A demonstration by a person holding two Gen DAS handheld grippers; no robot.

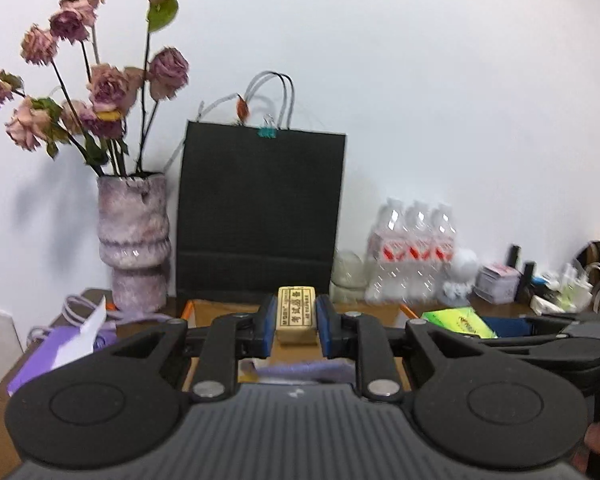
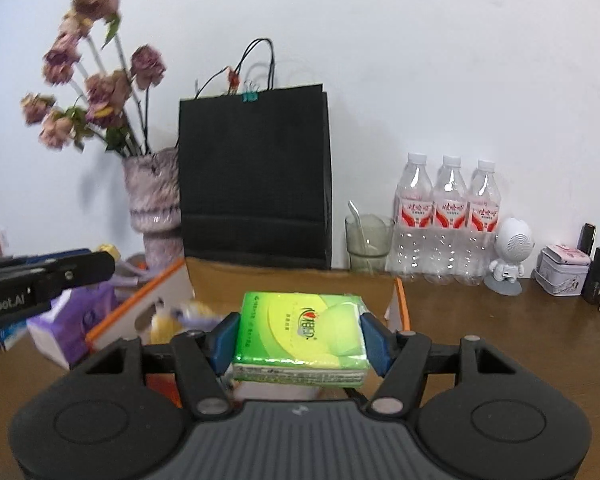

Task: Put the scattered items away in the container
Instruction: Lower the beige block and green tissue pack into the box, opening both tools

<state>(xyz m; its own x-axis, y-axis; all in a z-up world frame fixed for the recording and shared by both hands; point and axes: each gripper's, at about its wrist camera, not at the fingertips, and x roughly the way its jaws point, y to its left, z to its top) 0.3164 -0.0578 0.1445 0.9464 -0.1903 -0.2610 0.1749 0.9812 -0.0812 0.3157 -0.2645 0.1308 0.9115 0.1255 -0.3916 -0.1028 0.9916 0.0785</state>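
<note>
Left gripper [image 1: 296, 326] fingers clamp yellow eraser [image 1: 296, 314], right gripper [image 2: 300, 338] fingers grip green tissue pack [image 2: 302, 338], box [image 2: 140, 304] contents blurred, partly hidden.

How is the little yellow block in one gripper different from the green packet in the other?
The yellow block is small, narrow and pale with dark printed characters; the green packet is much wider, shiny and bright green and yellow. The left gripper holds the block between fingers set close together, while the right gripper has its fingers spread far wider around the packet. Both are gripped by their sides, above the cardboard box.
</note>
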